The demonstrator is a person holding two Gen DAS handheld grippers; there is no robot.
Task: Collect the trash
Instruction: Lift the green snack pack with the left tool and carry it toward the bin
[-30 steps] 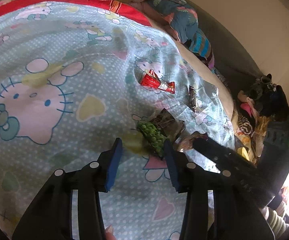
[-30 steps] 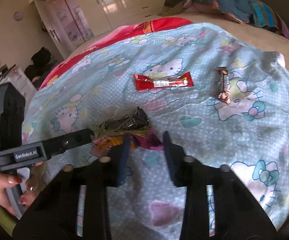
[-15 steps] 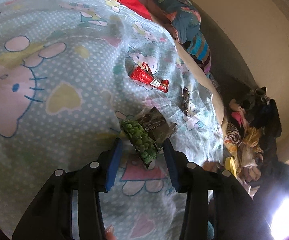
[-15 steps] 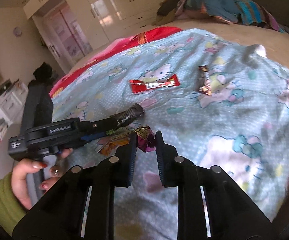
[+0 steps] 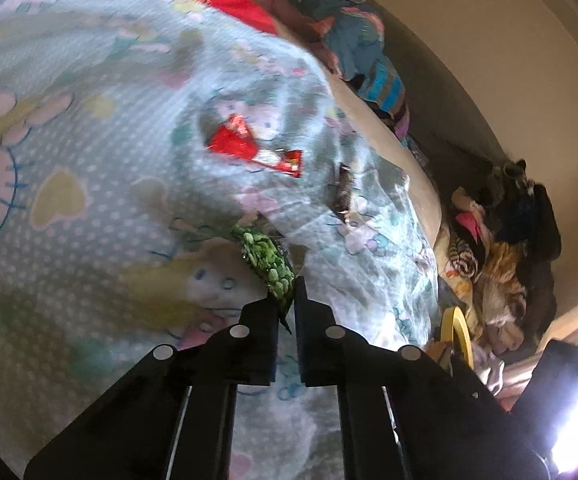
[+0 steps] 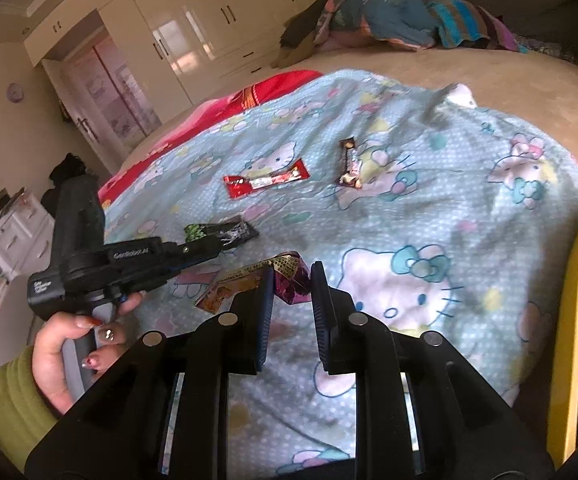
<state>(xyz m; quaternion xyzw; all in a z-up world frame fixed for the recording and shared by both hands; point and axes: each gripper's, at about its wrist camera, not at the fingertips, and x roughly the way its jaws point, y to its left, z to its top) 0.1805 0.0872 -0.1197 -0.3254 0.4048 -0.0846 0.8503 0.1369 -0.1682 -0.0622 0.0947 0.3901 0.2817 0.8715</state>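
Observation:
My left gripper [image 5: 287, 300] is closing tight on the near end of a green pea snack wrapper [image 5: 269, 260], whose far end rests on the Hello Kitty blanket [image 5: 89, 200]. In the right wrist view the same gripper [image 6: 205, 246] holds the green wrapper [image 6: 195, 232] beside a dark wrapper [image 6: 237, 234]. My right gripper [image 6: 292, 280] is shut on a crumpled purple and orange wrapper [image 6: 289, 278]. A red wrapper [image 6: 267, 180] and a brown candy bar wrapper [image 6: 349, 164] lie farther back on the blanket. Both also show in the left wrist view, the red wrapper [image 5: 255, 150] and the brown one [image 5: 343, 192].
A yellow rim [image 6: 573, 320] stands at the bed's right edge, also seen as a yellow rim [image 5: 459, 332] past my left gripper. Clothes are piled beside the bed [image 5: 501, 248] and at its head [image 6: 381, 16]. A person's hand [image 6: 73, 344] in a green sleeve grips the left tool.
My left gripper went from wide open around the green wrapper to shut on it. My right gripper narrowed onto the purple wrapper and swung to the right.

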